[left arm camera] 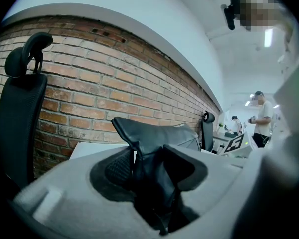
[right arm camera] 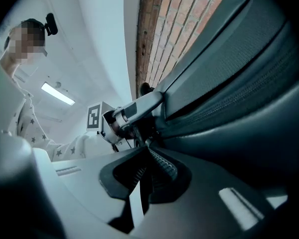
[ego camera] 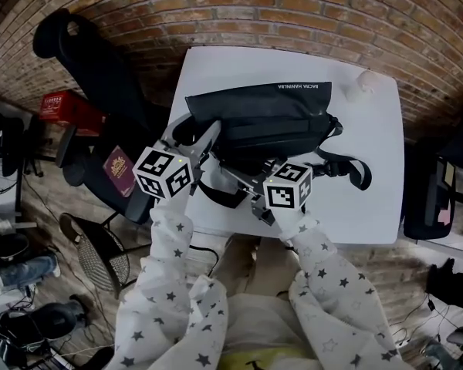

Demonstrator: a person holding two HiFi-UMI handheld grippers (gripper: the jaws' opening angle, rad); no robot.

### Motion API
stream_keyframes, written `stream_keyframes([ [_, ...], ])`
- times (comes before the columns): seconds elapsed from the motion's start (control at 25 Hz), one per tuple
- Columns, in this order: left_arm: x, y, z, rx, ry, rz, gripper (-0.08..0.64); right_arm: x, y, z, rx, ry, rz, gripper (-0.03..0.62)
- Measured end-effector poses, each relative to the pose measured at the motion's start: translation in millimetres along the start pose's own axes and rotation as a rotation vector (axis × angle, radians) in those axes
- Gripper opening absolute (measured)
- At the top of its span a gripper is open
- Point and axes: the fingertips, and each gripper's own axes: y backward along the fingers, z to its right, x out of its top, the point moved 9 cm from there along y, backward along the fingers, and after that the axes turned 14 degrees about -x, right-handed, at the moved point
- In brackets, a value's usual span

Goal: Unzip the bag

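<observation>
1. Head view is showing the black bag (ego camera: 270, 118) lying across the middle of the white bench (ego camera: 378, 206). Its long side is running parallel to the far edge, and its strap (ego camera: 347, 164) is trailing toward the near right corner.
2. The left gripper (ego camera: 208, 135) is reaching in from the bench's left edge and meeting the bag at its left end.
3. In the left gripper view, its jaws are clamping a raised fold of the bag's black material, which is standing up between the pads and filling the gap.
4. The right gripper (ego camera: 235, 177) is sitting at the bag's near side, toward the bench's near edge, and pointing left at the other gripper.
5. In the right gripper view, its jaws are pressing together, tips against the bag's zipper line (right arm camera: 229, 106). Whether a pull tab is being pinched there is too small to tell.
6. An office chair (ego camera: 92, 75) is standing off the bench's left edge.
</observation>
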Motion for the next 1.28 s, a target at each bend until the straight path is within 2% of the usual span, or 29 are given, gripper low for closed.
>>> stream_keyframes([
  [0.52,-1.3,3.1,-4.2,0.006,0.012,0.017,0.187,8.2,8.1,8.1,0.034,-0.04,0.006,0.018],
  [1.04,-1.9,5.8,-5.5,0.009,0.009,0.019,0.187,12.8,22.1,14.5,0.013,-0.056,0.04,0.018],
  [1.28,-1.9,6.6,-6.4,0.012,0.01,0.024,0.187,16.6,33.4,22.6,-0.011,-0.092,0.077,0.018],
])
